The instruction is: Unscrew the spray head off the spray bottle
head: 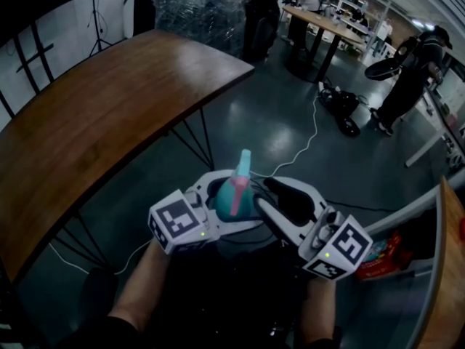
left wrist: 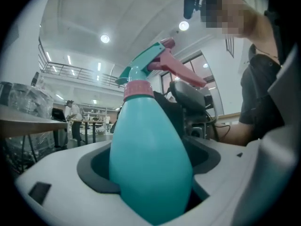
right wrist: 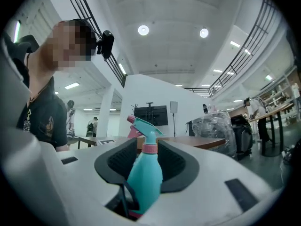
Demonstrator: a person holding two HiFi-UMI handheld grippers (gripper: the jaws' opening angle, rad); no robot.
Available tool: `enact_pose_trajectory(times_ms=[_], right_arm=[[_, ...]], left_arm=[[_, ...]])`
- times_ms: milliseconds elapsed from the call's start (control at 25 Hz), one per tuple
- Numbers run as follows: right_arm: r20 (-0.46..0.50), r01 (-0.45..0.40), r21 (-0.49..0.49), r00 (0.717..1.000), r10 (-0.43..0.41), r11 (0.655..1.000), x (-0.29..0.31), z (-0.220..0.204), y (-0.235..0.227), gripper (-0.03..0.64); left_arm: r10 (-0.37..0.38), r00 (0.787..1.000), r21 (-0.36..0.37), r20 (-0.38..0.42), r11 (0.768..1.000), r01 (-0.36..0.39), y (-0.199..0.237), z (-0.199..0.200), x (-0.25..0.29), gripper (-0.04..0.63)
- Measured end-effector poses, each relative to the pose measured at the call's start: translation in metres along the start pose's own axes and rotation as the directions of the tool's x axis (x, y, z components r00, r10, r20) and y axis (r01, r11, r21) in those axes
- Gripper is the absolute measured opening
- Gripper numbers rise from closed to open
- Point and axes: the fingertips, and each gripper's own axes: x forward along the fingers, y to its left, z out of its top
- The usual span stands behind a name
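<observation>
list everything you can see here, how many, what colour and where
spray bottle: 1, teal with pink trigger and collar, off the table, in the left claw
table: 1, brown wood, left in the head view
cable: 1, white, on the grey floor
wrapped bundle: 1, clear plastic, beyond the table
bystander: 1, dark clothes, far right
left claw: 1, white, shut on the spray bottle
right claw: 1, white with black pads, open, jaws either side of the bottle
</observation>
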Motion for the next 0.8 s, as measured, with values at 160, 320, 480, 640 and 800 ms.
enact_pose_trajectory(times_ms=[160, 320, 480, 640, 800], right_arm=[[-0.012, 0.038, 0.014, 0.999, -0.038, 0.999, 0.007, 0.000, 0.006, 0.147], [-0.039, 0.066, 0.012, 0.997, -0.065, 0.998, 0.014, -0.002, 0.012, 0.147], [-0.088, 0.081, -0.030, 0.993, -0.083, 0.996, 0.018, -0.010, 0.011, 0.147], [-0.100, 0.094, -0.048, 0.990, -0.098, 0.994, 0.015, -0.010, 0.006, 0.147], [-0.098, 0.112, -0.054, 0.988, -0.117, 0.992, 0.008, -0.007, 0.000, 0.147]], left_arm=[[0.130, 0.990, 0.023, -0.055, 0.991, -0.128, 0.019, -0.010, 0.003, 0.422], [0.217, 0.970, 0.038, -0.106, 0.976, -0.215, 0.032, -0.019, 0.003, 0.422], [0.213, 0.971, 0.036, -0.104, 0.977, -0.210, 0.031, -0.020, 0.004, 0.422], [0.199, 0.976, 0.018, -0.084, 0.980, -0.198, 0.031, -0.017, 0.002, 0.422], [0.181, 0.982, -0.001, -0.057, 0.983, -0.181, 0.030, -0.012, -0.001, 0.422]])
